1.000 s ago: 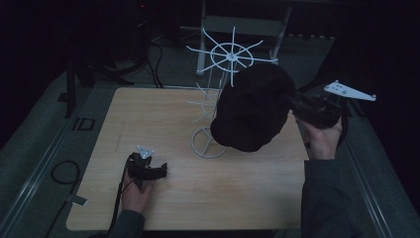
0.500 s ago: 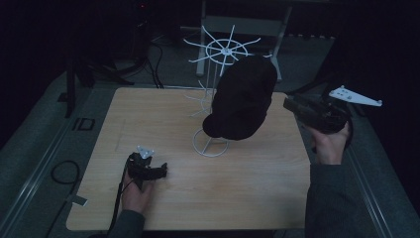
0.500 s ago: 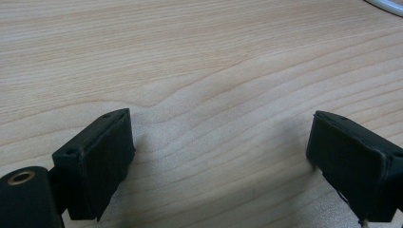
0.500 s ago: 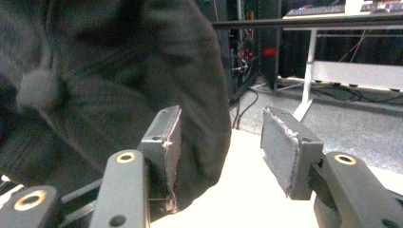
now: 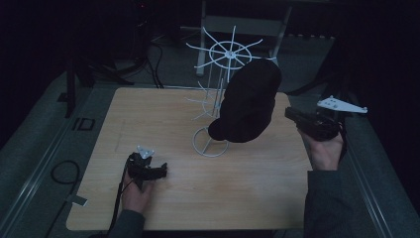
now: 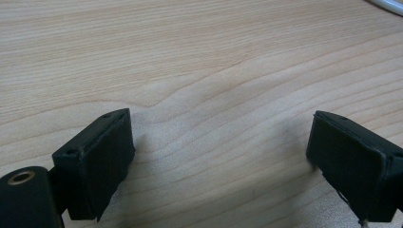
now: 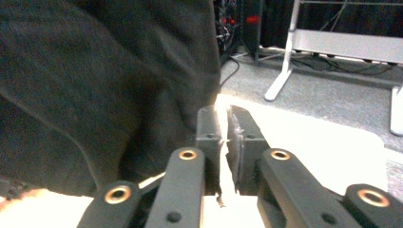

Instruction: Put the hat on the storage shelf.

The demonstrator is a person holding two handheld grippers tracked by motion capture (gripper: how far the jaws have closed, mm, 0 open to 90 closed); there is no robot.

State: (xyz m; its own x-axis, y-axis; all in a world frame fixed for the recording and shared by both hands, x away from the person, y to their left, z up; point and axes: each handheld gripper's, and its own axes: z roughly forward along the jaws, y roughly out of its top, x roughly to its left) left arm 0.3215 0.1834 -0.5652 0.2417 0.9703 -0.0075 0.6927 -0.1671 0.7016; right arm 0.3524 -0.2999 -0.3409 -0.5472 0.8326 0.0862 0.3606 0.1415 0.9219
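Observation:
A black cap [image 5: 247, 101] hangs on the right side of the white wire stand [image 5: 228, 52], over its ring base [image 5: 210, 141]. My right gripper [image 5: 288, 113] hovers just right of the cap, apart from it. In the right gripper view the cap [image 7: 95, 85] hangs left of the right gripper [image 7: 223, 118]. Its jaws have just been closing and are now shut, with nothing between the pads. My left gripper [image 5: 161, 171] rests on the wooden table [image 5: 163, 114] at the front left. In the left gripper view it stands open [image 6: 221, 142] over bare wood [image 6: 190, 57].
The stand has spoked wire wheels at the top and a smaller tier [image 5: 200, 101] lower down. Dark floor with cables [image 5: 153, 54] and a white frame leg [image 7: 285, 61] lie beyond the table's far edge.
The cap has left the right gripper and now hangs on the stand. The right gripper has drawn back to the right, sunk a little and shut. The left hand has stayed put.

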